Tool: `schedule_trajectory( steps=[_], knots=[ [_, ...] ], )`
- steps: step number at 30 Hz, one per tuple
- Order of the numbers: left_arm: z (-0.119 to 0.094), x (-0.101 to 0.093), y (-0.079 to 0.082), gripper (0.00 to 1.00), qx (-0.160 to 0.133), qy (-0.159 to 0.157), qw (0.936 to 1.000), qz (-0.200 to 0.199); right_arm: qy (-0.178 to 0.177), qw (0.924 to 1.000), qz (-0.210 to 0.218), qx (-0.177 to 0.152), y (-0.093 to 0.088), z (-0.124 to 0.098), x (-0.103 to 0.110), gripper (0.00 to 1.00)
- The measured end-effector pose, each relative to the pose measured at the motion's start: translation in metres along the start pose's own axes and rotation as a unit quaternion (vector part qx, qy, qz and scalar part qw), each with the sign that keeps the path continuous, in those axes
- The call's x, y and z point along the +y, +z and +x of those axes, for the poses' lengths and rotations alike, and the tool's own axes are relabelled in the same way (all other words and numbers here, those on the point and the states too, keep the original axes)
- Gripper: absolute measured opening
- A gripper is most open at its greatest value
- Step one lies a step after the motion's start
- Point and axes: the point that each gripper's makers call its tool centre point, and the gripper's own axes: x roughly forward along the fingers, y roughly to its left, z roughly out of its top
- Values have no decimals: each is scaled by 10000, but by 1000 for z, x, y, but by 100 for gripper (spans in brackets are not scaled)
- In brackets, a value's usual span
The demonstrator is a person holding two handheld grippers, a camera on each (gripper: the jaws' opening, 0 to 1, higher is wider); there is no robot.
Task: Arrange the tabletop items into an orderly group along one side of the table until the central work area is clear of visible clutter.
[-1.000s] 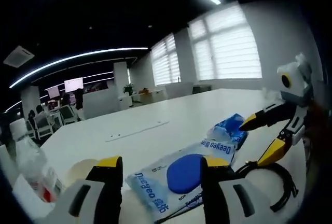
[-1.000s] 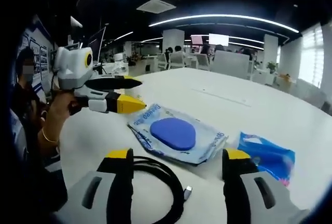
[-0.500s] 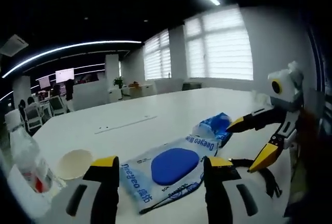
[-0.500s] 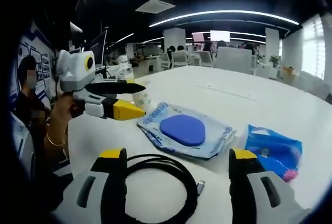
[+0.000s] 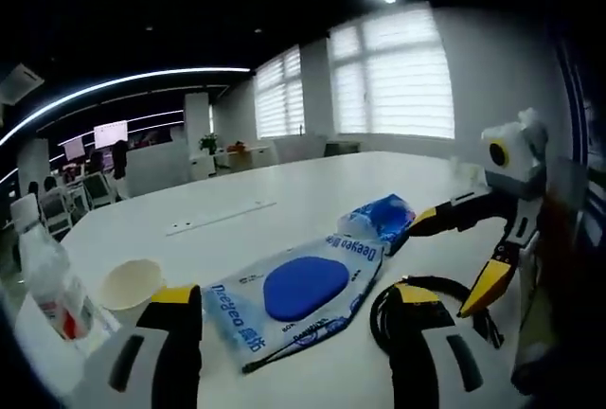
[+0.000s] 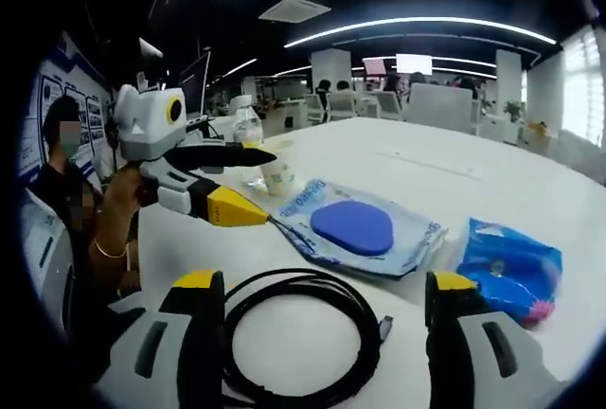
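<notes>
Tabletop items are spread on the white table (image 6: 492,191): between the parted, empty jaws of the right gripper (image 6: 322,314) a coiled black cable (image 6: 298,338) is seen, and beyond it a clear packet holding a blue pad (image 6: 355,229), with a blue plastic bag (image 6: 511,267) to its right. The left gripper (image 5: 284,338) is likewise held apart and empty, the packet lying ahead of it. A paper cup (image 5: 128,286) and a water bottle (image 5: 47,281) stand together at that view's left
</notes>
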Motion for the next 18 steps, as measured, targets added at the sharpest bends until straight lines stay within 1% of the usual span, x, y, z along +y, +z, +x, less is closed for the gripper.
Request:
schedule_trajectory(
  steps=[4,8,11,15,18],
  knots=[
    [-2,-3,-3,84,-6,-102,9999,-58,17,10000,-55,-22,-2,-3,2,87],
    [-6,-12,2,84,-253,-464,9982,-266,141,9998,14,-141,-1,-7,7,88],
    [-11,-13,6,85,-387,-476,9978,-233,177,9997,79,-163,-2,-9,9,89],
    [-14,-13,2,86,-328,-461,9982,-212,52,9999,41,-151,-6,-10,9,92],
    [-18,-15,0,87,-340,-511,9979,-185,39,9997,11,-251,-7,-15,11,93]
  ],
)
